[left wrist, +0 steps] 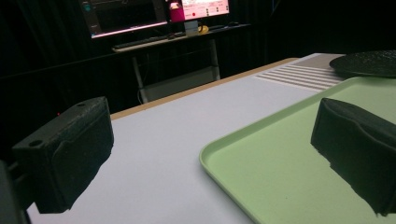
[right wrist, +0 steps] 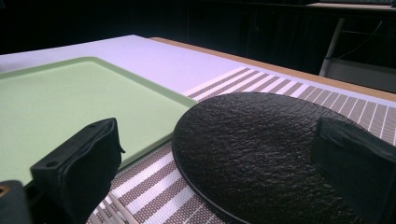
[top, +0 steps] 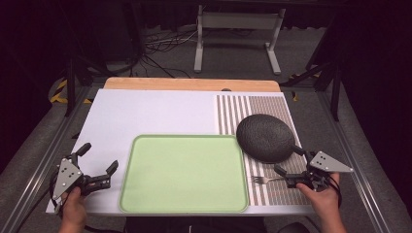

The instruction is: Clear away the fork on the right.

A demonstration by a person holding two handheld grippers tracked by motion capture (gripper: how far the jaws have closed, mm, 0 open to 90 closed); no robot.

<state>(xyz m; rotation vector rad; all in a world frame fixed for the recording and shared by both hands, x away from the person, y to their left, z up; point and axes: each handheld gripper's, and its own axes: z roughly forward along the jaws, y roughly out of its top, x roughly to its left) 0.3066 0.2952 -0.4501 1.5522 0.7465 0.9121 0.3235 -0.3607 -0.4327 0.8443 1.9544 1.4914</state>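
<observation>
Right gripper (top: 287,171) jaws wide apart, nothing held, sits at the near edge of the plate (top: 266,137), fork (top: 265,180) just beside its jaws; likely lining up to grab one. Left gripper (top: 99,164) also gaping, nothing held, parked left of the tray (top: 184,208). Plate and fork lie on striped mat (top: 275,104), tray on white table (top: 145,111). Dark room, monitors (left wrist: 154,14) behind.

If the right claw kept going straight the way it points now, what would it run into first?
Most likely the black plate: the right claw stands open, and the right gripper view looks between its jaws straight across the plate's near rim. How high the jaws ride above it is unclear.
</observation>
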